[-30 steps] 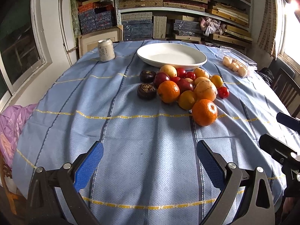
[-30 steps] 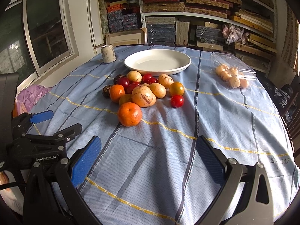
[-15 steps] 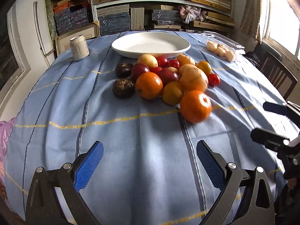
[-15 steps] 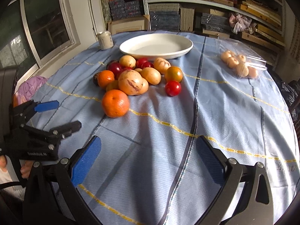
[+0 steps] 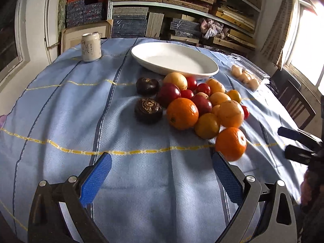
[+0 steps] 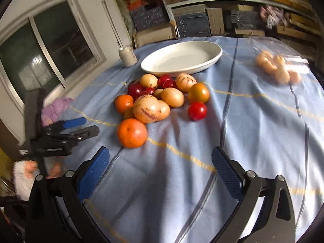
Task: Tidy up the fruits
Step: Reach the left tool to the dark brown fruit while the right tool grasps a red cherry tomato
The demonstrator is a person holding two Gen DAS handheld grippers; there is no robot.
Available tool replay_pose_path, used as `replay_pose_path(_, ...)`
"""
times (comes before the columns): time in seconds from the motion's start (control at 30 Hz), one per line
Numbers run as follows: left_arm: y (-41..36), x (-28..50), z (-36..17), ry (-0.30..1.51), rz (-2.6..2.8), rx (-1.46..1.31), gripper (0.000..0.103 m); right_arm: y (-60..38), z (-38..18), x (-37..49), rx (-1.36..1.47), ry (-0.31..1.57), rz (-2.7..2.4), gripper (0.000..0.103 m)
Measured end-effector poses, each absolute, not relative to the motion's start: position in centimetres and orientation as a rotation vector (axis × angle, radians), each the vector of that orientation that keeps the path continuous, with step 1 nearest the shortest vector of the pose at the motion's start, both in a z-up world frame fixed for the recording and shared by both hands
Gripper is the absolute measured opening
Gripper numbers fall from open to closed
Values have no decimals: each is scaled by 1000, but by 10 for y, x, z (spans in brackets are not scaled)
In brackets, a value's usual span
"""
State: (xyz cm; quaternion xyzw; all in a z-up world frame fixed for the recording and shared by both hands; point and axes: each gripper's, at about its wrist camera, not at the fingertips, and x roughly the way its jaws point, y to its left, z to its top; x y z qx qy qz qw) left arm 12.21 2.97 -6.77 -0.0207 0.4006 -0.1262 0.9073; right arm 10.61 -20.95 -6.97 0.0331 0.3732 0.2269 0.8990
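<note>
Both tongs gape wide, holding nothing: left tongs (image 5: 161, 174) at the bottom of their frame, right tongs (image 6: 160, 168) likewise. They've closed in on the fruit pile (image 5: 194, 105) at centre frame since a second ago, the nearest orange (image 5: 230, 143) now just off the left tongs' right tip. The plate (image 5: 174, 59) behind sits bare, so sorting hasn't begun.

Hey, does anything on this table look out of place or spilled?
Nothing is spilled or damaged. The fruit pile lies loose on the tablecloth beside the white plate, which holds nothing. The can stands upright.
</note>
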Motion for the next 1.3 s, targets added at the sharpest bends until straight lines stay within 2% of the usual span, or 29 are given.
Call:
replay_pose_path(0.07, 31, 123, -70, 823, -259, -43, 100, -203, -69, 122, -3, 763, 412, 99)
replay_pose_path(0.1, 30, 124, -72, 827, -264, -39, 100, -204, -71, 129, -7, 768, 409, 96)
replay_pose_path(0.17, 29, 123, -74, 823, -260, -22, 100, -204, -73, 147, -21, 802, 413, 68)
replay_pose_path(0.2, 29, 123, -75, 814, -240, -10, 100, -203, -75, 154, -30, 822, 417, 45)
replay_pose_path(0.23, 30, 123, -75, 807, -231, -8, 100, -202, -78, 163, -40, 847, 423, 41)
replay_pose_path(0.6, 36, 129, -81, 839, -223, -60, 100, -190, -92, 200, -119, 850, 413, 43)
replay_pose_path(0.77, 33, 142, -75, 873, -243, -5, 100, -191, -100, 199, -95, 850, 448, 30)
replay_pose_path(0.97, 19, 173, -66, 842, -293, 106, 100, -205, -102, 204, -7, 861, 489, 30)
replay_pose_path(1.3, 26, 197, -66, 817, -374, 125, 100, -207, -102, 203, 14, 862, 499, 30)
